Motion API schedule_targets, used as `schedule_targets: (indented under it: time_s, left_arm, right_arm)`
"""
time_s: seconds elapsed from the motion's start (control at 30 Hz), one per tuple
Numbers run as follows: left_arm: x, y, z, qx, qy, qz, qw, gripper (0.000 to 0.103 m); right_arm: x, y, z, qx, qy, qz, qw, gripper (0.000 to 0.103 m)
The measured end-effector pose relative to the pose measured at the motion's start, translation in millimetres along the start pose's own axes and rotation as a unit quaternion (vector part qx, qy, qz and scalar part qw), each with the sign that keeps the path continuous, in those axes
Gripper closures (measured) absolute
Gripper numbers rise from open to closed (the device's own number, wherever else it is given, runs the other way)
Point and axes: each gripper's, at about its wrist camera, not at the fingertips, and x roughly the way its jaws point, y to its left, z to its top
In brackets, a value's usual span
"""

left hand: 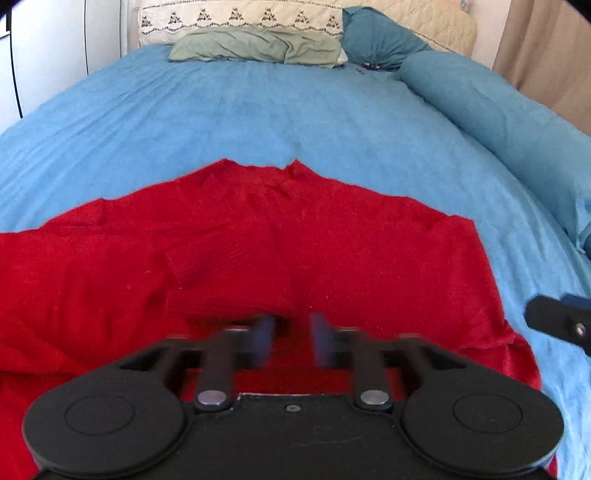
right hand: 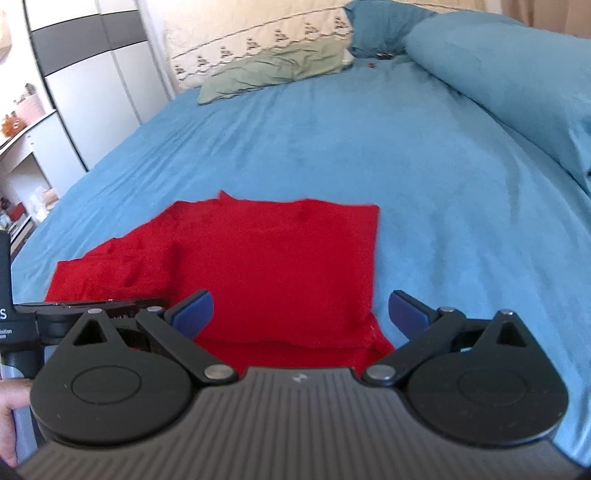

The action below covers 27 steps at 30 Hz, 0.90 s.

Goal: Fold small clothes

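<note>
A red knit garment (left hand: pixel 258 258) lies spread on the blue bedspread (left hand: pixel 258 118), partly folded, with a sleeve laid across its middle. My left gripper (left hand: pixel 292 339) hovers low over its near edge; its blue pads are blurred with a narrow gap, nothing seen between them. In the right wrist view the garment (right hand: pixel 273 266) shows a straight folded right edge. My right gripper (right hand: pixel 300 314) is wide open and empty above the garment's near right corner. The right gripper's tip (left hand: pixel 557 321) shows at the left view's right edge; the left gripper (right hand: pixel 92 306) shows at the right view's left.
A green pillow (left hand: pixel 258 46) and a patterned cream pillow (left hand: pixel 240 18) lie at the head of the bed. A rolled teal duvet (left hand: pixel 498 122) runs along the right side. A wardrobe and shelves (right hand: pixel 74 92) stand to the left of the bed.
</note>
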Motion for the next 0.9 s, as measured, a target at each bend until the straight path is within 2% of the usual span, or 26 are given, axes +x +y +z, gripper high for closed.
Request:
schedule_targets:
  time_s: [0.03, 0.07, 0.1, 0.23, 0.3, 0.4, 0.5, 0.63, 0.8, 0.9]
  left_arm:
    - [-8, 2, -1, 0.0, -0.006, 0.004, 1.0, 0.018]
    - [-15, 6, 0, 0.001, -0.012, 0.012, 0.9999, 0.003]
    - [-24, 10, -1, 0.001, -0.017, 0.019, 0.9997, 0.001]
    - [-48, 37, -4, -0.004, -0.001, 0.028, 0.9996, 0.0]
    - [-57, 53, -9, -0.003, 0.008, 0.045, 0.999, 0.0]
    - [-62, 78, -16, 0.002, 0.025, 0.08, 0.9965, 0.0]
    - [-64, 106, -26, -0.016, 0.036, 0.1, 0.9943, 0.0]
    - [-66, 133, -38, -0.027, 0.039, 0.121, 0.9915, 0.0]
    - [-60, 150, -44, -0.033, 0.044, 0.133, 0.9896, 0.0]
    - [-59, 158, -47, -0.029, 0.049, 0.138, 0.9888, 0.0]
  right_arm:
    - [-1, 4, 4, -0.008, 0.001, 0.008, 1.0, 0.0]
    - [-2, 9, 10, -0.016, 0.002, 0.018, 1.0, 0.0]
    - [-2, 15, 14, -0.027, 0.003, 0.027, 0.999, 0.0]
    - [4, 46, 30, -0.099, 0.021, 0.059, 0.993, 0.0]
    - [13, 68, 32, -0.15, 0.043, 0.071, 0.985, 0.0]
    - [34, 103, 26, -0.227, 0.07, 0.08, 0.968, 0.0]
    - [58, 135, 13, -0.291, 0.09, 0.087, 0.948, 0.0]
    - [85, 169, -4, -0.352, 0.098, 0.082, 0.927, 0.02]
    - [102, 194, -19, -0.409, 0.084, 0.07, 0.906, 0.03]
    - [116, 205, -25, -0.432, 0.084, 0.06, 0.896, 0.045]
